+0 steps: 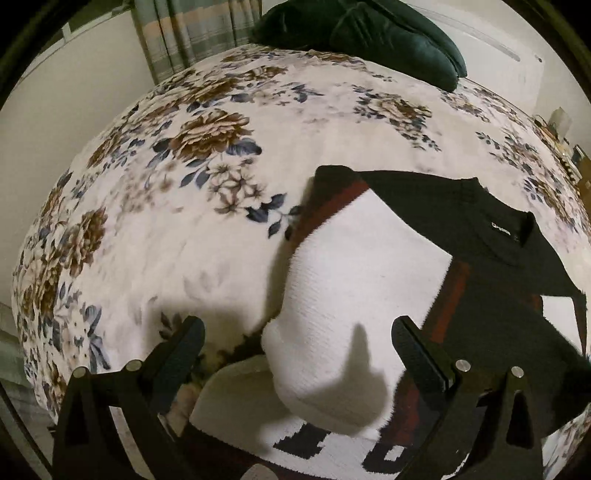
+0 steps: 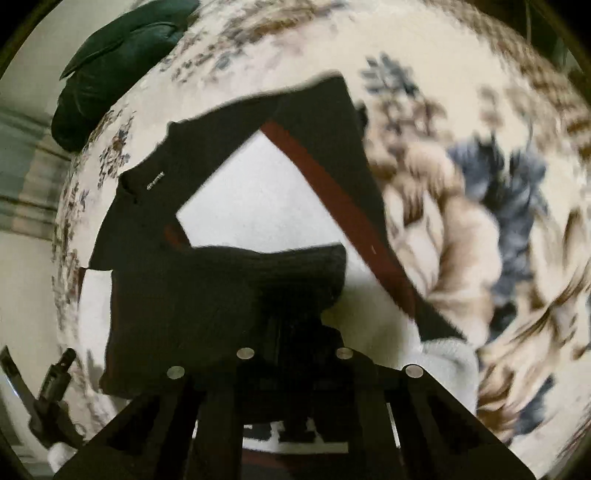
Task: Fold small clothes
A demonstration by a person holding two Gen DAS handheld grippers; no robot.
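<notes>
A knitted sweater [image 1: 491, 295] in black, white and dark red lies on a floral bedspread [image 1: 166, 236]. Its black collar with a small label [image 1: 500, 232] points to the far side. A white sleeve [image 1: 343, 280] runs from the shoulder toward me. My left gripper [image 1: 299, 328] hovers open just above that sleeve's near end, with nothing gripped. In the right wrist view the sweater [image 2: 236, 192] fills the centre, and its other sleeve is folded across the chest. My right gripper [image 2: 291, 321] is shut on that sleeve's black ribbed cuff [image 2: 295, 269].
A dark green cushion [image 1: 369, 33] [image 2: 110, 66] rests at the far end of the bed. A striped curtain [image 1: 192, 33] hangs behind it. The bedspread [image 2: 461, 240] stretches wide to the left and right of the sweater. White walls border the bed.
</notes>
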